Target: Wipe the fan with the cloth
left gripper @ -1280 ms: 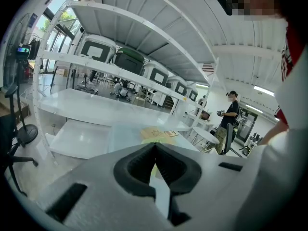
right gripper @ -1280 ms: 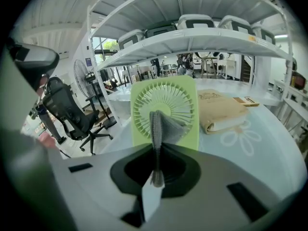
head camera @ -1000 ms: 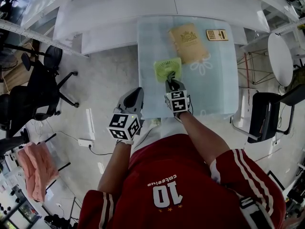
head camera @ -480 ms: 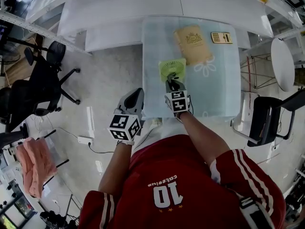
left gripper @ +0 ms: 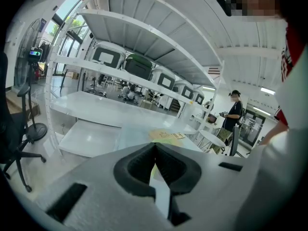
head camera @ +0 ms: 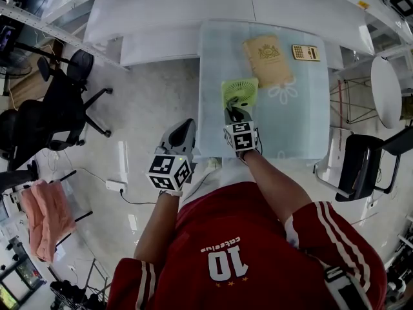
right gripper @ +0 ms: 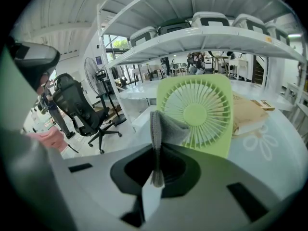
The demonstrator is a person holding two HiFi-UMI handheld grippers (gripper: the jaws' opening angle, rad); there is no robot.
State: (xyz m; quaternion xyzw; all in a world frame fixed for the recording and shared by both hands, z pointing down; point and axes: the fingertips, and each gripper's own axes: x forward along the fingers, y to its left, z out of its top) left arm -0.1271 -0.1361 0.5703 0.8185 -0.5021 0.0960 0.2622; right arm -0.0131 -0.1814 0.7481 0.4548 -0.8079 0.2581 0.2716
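Observation:
A small lime-green square fan [head camera: 240, 92] [right gripper: 202, 113] stands on the pale blue table [head camera: 297, 128], near its left side. My right gripper [head camera: 235, 115] [right gripper: 156, 129] is just in front of the fan, shut on a grey cloth [right gripper: 161, 129] that presses against the fan's lower left grille. My left gripper [head camera: 183, 133] [left gripper: 155, 160] hangs off the table's left edge, over the floor, shut with nothing between its jaws.
A tan paper bag [head camera: 267, 59] lies behind the fan, with a small calculator [head camera: 304, 52] to its right. White benches [head camera: 226, 11] run along the back. Black office chairs [head camera: 61, 105] stand left, another chair [head camera: 361, 163] right. A pink cloth [head camera: 45, 218] hangs at lower left.
The view has shifted a little, so the table and the fan sit slightly further right and lower. My right gripper stays at the fan with the cloth. My left gripper has not moved.

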